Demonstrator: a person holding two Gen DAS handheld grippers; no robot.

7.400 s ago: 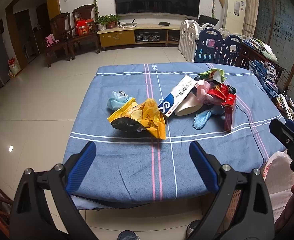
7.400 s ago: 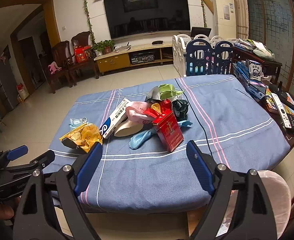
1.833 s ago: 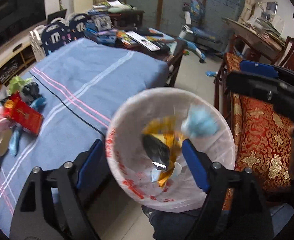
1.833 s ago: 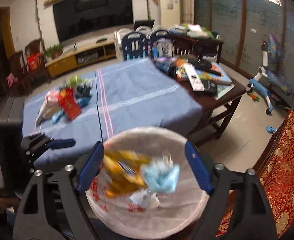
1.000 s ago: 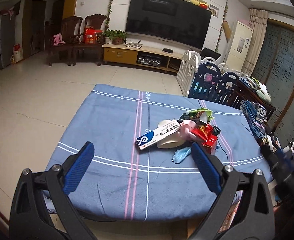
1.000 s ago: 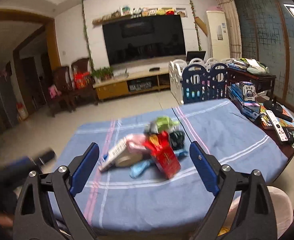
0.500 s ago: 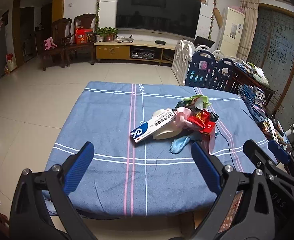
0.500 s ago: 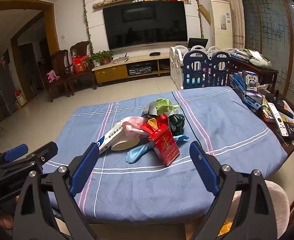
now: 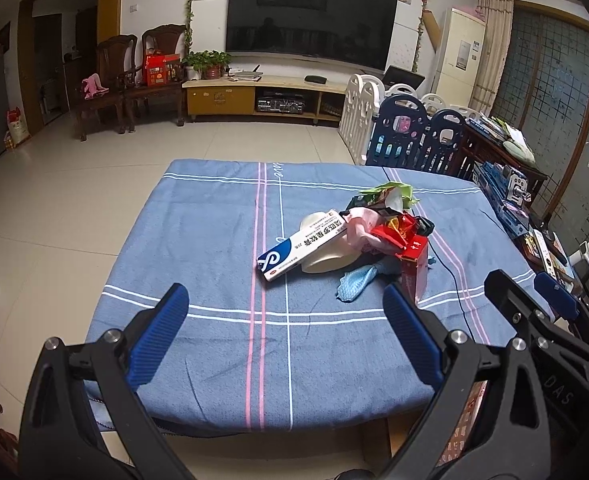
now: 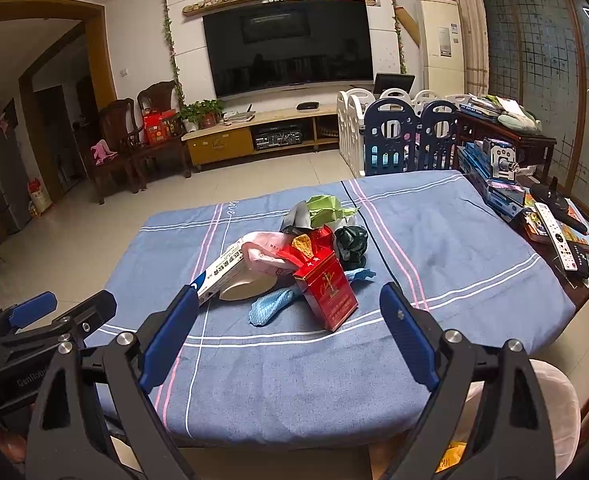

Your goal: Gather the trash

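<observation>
Right wrist view: both grippers, right (image 10: 288,332) and left (image 9: 284,332), hover spread and empty short of the trash pile (image 10: 294,256), apparently choosing; bin (image 10: 558,404) waits below the pile's table.

Your near strip of the blue tablecloth (image 9: 222,344) lies bare, so both grippers have free room to come in low from the front. Ahead, the trash pile (image 10: 294,264) sits mid-table; the red box (image 10: 328,294) stands tallest at its near edge. A black cable (image 9: 450,280) crosses the cloth on the pile's right.
</observation>
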